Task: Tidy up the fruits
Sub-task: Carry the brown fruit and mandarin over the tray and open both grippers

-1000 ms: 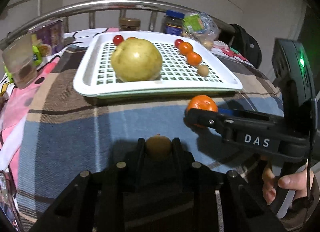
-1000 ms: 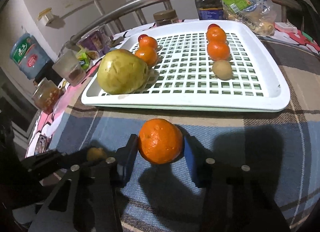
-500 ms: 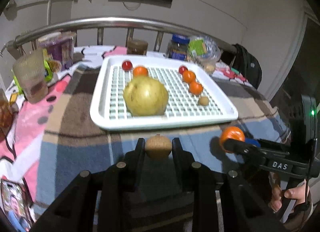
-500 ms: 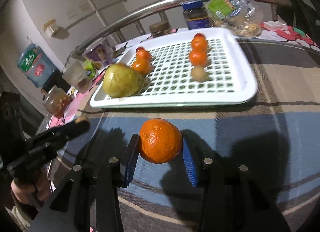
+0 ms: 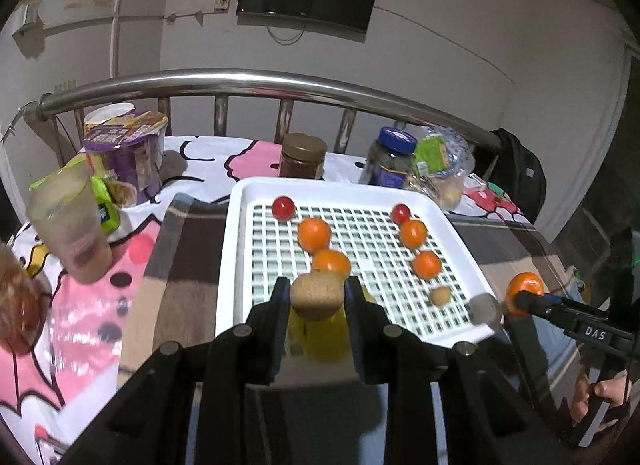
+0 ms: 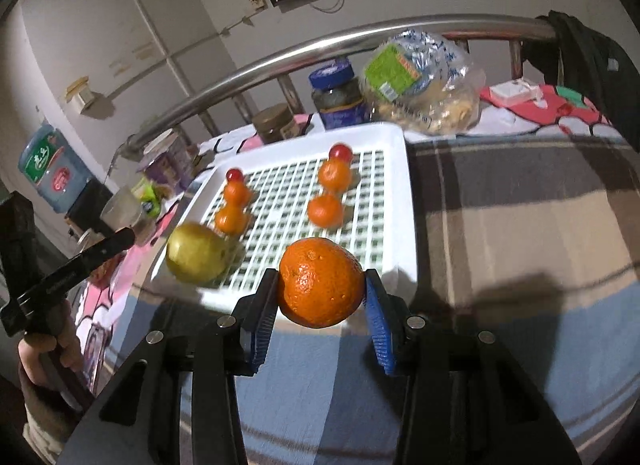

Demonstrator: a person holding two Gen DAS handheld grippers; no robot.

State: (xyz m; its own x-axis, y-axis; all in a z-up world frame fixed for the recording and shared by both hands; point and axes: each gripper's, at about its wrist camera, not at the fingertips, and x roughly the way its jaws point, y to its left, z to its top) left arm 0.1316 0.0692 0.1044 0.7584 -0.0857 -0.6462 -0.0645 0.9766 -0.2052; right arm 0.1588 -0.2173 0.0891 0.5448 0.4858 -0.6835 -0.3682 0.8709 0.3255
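- The plaid blanket in brown, beige and blue point(image 6: 520, 233) covers the bed and carries everything; a round steel rail point(image 5: 240, 79) runs along its far edge
- The white plastic slotted tray point(image 5: 236, 265) lies near the blanket's far edge, already holding two rows of fruit: one along its left side, one along its right
- The large yellow-green pear point(image 6: 196, 253) sits at the tray's near left corner, closing the left row
- The big orange mandarin point(image 6: 320, 281) is clamped between the blue pads of the right gripper point(image 6: 320, 305), lifted over the tray's near edge
- The small brown round kiwi-like fruit point(image 5: 316, 297) is pinched tight in the left gripper point(image 5: 316, 305), above the tray's near left area, over the pear
- Risk: both fruits are round and held only by their sides, so a tilt or early release could let one roll off the tray's near edge
- Risk: lowering the brown fruit onto the pear could knock either out of line
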